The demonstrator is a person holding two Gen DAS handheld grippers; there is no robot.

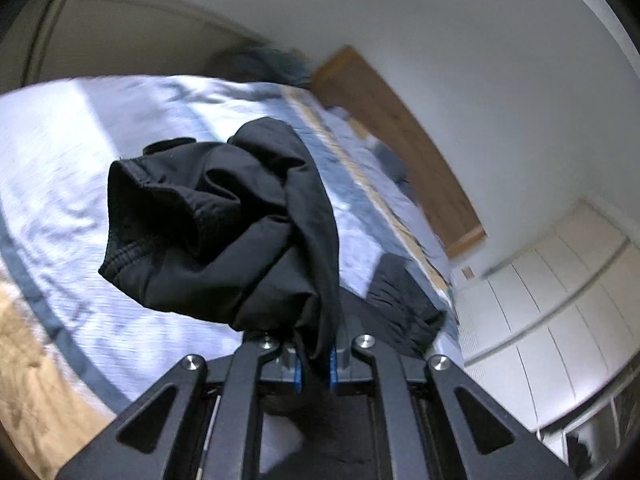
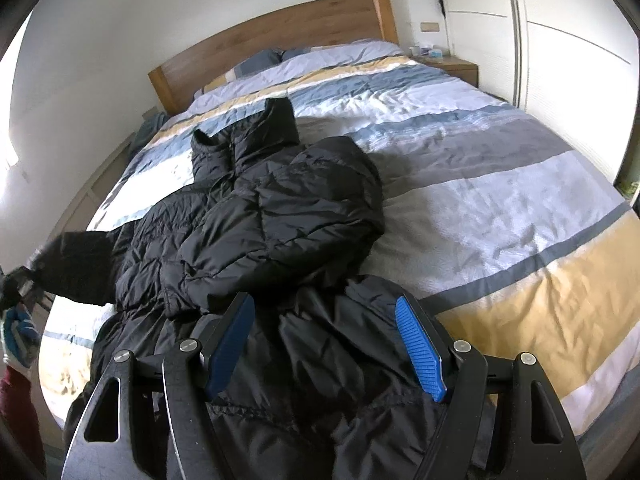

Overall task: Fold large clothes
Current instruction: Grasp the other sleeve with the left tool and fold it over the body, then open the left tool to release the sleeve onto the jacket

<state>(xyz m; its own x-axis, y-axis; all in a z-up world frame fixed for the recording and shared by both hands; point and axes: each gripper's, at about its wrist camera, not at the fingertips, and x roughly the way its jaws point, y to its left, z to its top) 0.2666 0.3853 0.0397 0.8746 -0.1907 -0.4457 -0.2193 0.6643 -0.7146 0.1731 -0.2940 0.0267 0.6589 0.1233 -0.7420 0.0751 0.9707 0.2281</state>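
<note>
Your left gripper (image 1: 314, 364) is clenched on a sleeve cuff (image 1: 160, 208) of the black puffer jacket (image 2: 256, 216) sprawled on the bed (image 2: 500, 216), right gripper (image 2: 324, 344) released above its hem; judged light, soft, slippery, so grip seams and cuffs.

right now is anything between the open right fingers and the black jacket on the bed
Nothing visible. The right gripper is open directly over the jacket, whose fabric shows between the fingers. The left gripper is shut on a sleeve, lifted above the bed.
</note>
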